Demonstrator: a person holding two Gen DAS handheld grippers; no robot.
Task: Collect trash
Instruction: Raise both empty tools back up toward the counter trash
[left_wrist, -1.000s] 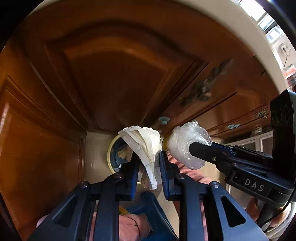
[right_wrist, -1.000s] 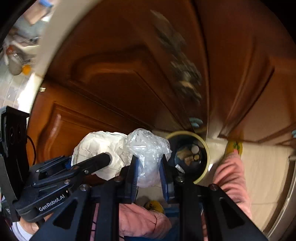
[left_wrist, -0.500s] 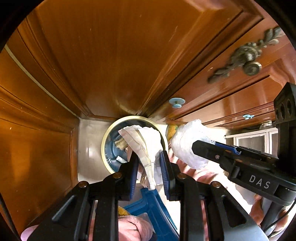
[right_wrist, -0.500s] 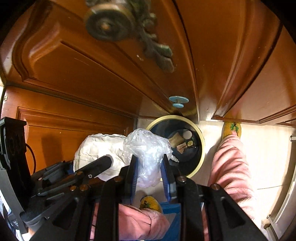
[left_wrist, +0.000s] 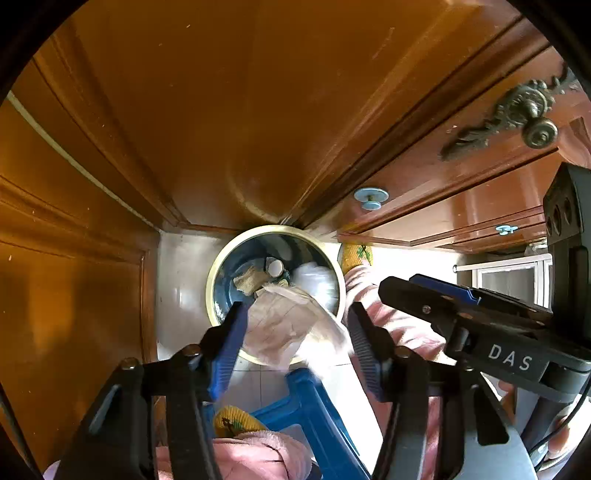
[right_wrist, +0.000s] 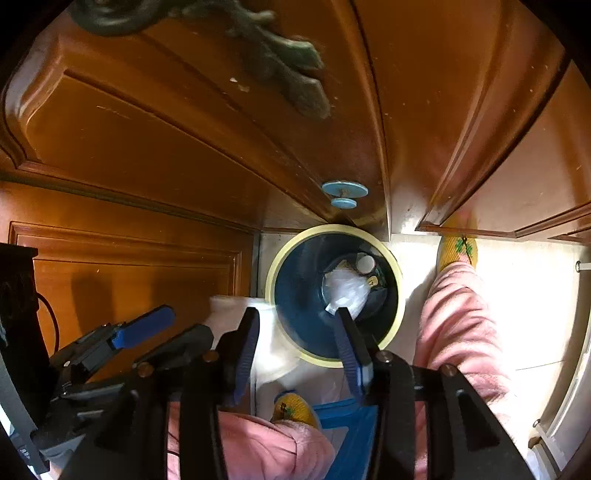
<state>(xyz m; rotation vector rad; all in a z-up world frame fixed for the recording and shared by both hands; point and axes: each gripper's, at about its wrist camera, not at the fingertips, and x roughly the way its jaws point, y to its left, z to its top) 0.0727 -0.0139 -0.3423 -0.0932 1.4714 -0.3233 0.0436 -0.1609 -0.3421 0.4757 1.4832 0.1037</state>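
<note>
The bin (left_wrist: 275, 291), blue inside with a pale yellow rim, stands on the floor in the corner of the wooden cabinets, and both grippers hang right above its mouth. The left gripper (left_wrist: 295, 332) has its jaws spread wide, and the crumpled paper wad (left_wrist: 291, 328) sits blurred between them, over the bin's near rim, seemingly touching neither finger. The right gripper (right_wrist: 295, 332) is also wide apart and empty; the clear plastic bag (right_wrist: 345, 290) lies down inside the bin among other scraps.

To do this drop well, I'd keep the left jaws spread and centred over the opening, because the wad hangs above the near rim and could catch it and tumble onto the floor beside the bin.

Hard to read: the wad is smeared, so whether it brushes a finger is unclear. The near rim is hidden behind the fingers. The scraps at the bottom are too small to name.
</note>
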